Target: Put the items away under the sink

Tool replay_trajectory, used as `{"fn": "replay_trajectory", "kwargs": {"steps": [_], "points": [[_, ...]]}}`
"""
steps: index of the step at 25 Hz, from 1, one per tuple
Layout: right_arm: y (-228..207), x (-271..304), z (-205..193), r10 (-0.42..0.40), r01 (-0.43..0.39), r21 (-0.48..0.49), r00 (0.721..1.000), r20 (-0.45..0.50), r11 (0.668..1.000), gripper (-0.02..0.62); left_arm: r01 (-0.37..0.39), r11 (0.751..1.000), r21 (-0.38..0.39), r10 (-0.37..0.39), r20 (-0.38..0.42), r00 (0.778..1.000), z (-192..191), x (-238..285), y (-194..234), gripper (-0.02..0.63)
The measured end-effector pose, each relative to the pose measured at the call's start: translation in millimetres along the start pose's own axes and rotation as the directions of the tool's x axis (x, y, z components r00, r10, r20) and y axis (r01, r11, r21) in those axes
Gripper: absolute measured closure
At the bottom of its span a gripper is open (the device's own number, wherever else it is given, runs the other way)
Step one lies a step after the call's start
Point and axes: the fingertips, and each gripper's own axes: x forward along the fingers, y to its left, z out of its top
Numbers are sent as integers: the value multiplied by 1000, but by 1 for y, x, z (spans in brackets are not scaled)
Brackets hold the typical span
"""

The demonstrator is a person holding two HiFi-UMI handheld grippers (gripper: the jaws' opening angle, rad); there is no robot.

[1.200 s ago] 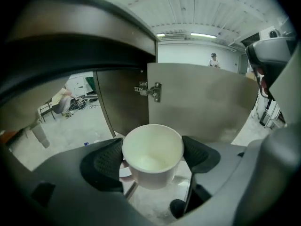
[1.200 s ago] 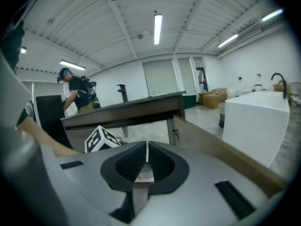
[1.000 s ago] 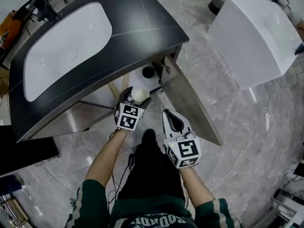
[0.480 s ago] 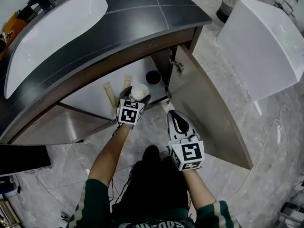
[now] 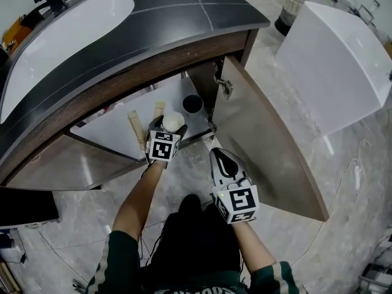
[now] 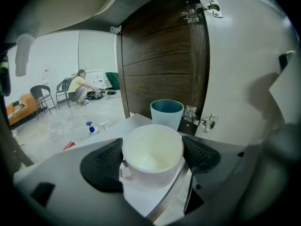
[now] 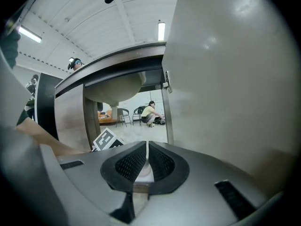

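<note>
Centrally, in the head view, the left gripper [image 5: 171, 125] reaches into the open cabinet under the sink [image 5: 58, 45]. Its two jaws are clamped on a white mug [image 5: 173, 120]. In the left gripper view the mug [image 6: 151, 153] stands upright and empty between the dark pads [image 6: 104, 163], one pad pressed against each side, with its handle turned toward the left pad. The mug sits over the front edge of the white cabinet floor [image 5: 113, 127], near that floor's front right corner; whether its base touches the floor cannot be told.

A teal cup [image 6: 166, 113] stands upright farther back, close to the right edge of the cabinet floor and just beside the door hinge [image 6: 203, 122]. It is apart from the mug. Two pale wooden strips [image 5: 135, 130] lie near the front edge of the floor, left of the mug.

The cabinet door [image 5: 269, 155] hangs open to the right. The right gripper [image 5: 222, 160] is held outside the cabinet, between the left gripper and the door. In the right gripper view its jaws are drawn together to a thin slit with nothing between them [image 7: 147, 160].

A dark countertop [image 5: 184, 14] surrounds the basin above.
</note>
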Motion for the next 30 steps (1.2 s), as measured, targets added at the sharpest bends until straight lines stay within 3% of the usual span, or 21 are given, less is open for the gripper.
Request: {"fn": "replay_trajectory", "kwargs": {"steps": [5, 17, 20, 23, 24, 28, 30], "points": [[0, -5, 2, 3, -3, -24, 1000, 1, 1000, 551, -2, 1000, 2, 2, -8, 1000, -9, 5, -1, 204], [7, -10, -1, -1, 1, -25, 1000, 4, 1000, 551, 27, 999, -25, -25, 68, 997, -8, -22, -4, 204], [10, -5, -1, 0, 1, -24, 1000, 4, 1000, 551, 13, 1000, -20, -10, 121, 993, 6, -41, -5, 204], [15, -1, 12, 10, -9, -31, 1000, 18, 999, 551, 23, 1000, 0, -23, 227, 974, 31, -68, -9, 212], [17, -1, 21, 13, -12, -35, 1000, 28, 999, 551, 28, 1000, 14, -31, 256, 966, 40, -79, -11, 246], [27, -6, 61, 11, -11, -26, 999, 32, 1000, 551, 51, 997, 59, -66, 292, 954, 67, -128, -35, 522], [36, -9, 84, 15, -14, -17, 1000, 12, 1000, 551, 78, 995, 67, -93, 266, 959, 77, -151, -48, 584]]}}
